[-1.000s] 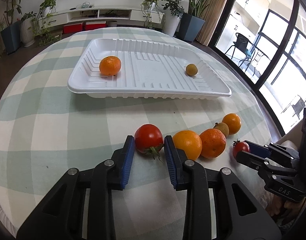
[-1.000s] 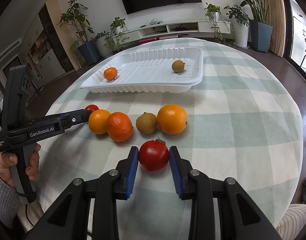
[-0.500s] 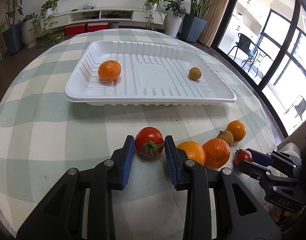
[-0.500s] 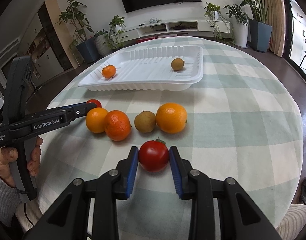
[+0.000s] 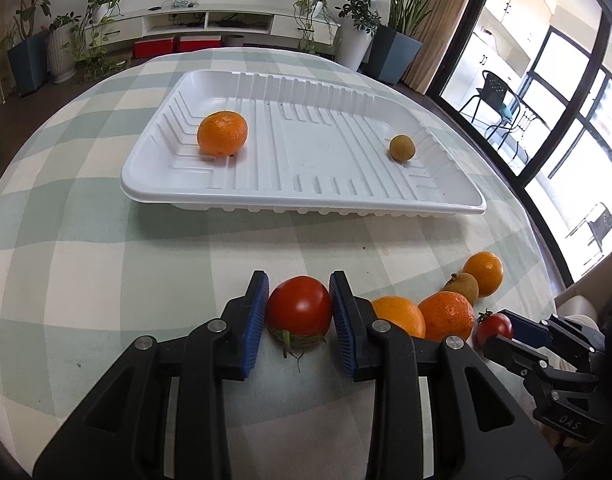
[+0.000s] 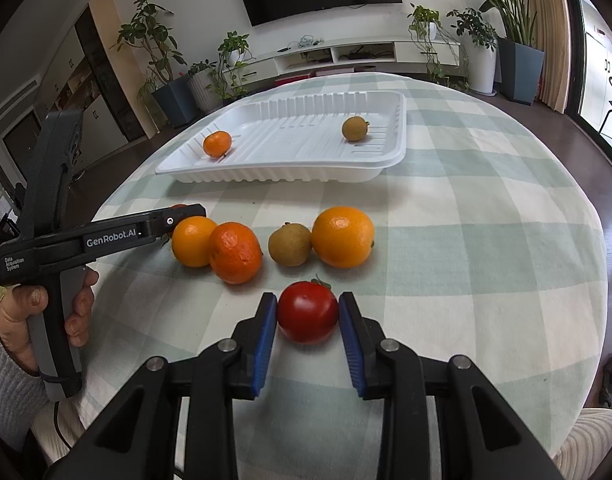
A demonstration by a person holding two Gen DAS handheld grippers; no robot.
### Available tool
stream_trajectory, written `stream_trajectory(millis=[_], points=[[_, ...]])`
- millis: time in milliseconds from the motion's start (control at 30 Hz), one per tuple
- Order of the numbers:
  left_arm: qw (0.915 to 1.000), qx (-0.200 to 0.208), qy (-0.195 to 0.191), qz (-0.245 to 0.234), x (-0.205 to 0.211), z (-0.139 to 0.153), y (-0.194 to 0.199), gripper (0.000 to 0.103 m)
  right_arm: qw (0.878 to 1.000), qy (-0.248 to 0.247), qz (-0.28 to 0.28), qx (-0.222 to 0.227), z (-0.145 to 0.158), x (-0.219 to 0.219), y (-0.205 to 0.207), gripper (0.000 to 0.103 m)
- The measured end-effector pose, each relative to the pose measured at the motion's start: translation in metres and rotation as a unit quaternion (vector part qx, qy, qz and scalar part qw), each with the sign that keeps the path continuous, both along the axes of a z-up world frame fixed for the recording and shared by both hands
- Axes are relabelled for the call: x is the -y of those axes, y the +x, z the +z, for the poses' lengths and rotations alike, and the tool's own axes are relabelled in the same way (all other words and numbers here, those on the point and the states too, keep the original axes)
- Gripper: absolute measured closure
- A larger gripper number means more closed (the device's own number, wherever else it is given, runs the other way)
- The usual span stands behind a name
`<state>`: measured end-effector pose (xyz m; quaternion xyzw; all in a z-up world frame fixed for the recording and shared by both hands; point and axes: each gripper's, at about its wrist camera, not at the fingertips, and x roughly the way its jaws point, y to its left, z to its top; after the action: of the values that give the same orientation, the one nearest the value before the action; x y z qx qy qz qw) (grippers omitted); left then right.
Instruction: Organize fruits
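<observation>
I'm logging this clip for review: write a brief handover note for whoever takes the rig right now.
Left gripper: shut on a tomato.
Right gripper: shut on the other tomato.
Done: one orange and one small brown fruit lie in the white tray.
Left: both tomatoes, plus three oranges and a brown fruit on the tablecloth.

two close wrist views — shared tray (image 5: pixel 306 204)
</observation>
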<state>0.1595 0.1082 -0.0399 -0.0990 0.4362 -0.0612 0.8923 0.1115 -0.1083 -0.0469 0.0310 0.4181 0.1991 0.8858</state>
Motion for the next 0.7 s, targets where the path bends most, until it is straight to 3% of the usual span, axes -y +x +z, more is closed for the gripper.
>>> stream_trajectory(millis=[700], points=[[0.9998, -0.004, -0.021, -0.004, -0.004, 0.001, -0.01, 0.074, 1.0, 0.02, -0.001, -0.006, 0.002, 0.002, 0.0, 0.068]])
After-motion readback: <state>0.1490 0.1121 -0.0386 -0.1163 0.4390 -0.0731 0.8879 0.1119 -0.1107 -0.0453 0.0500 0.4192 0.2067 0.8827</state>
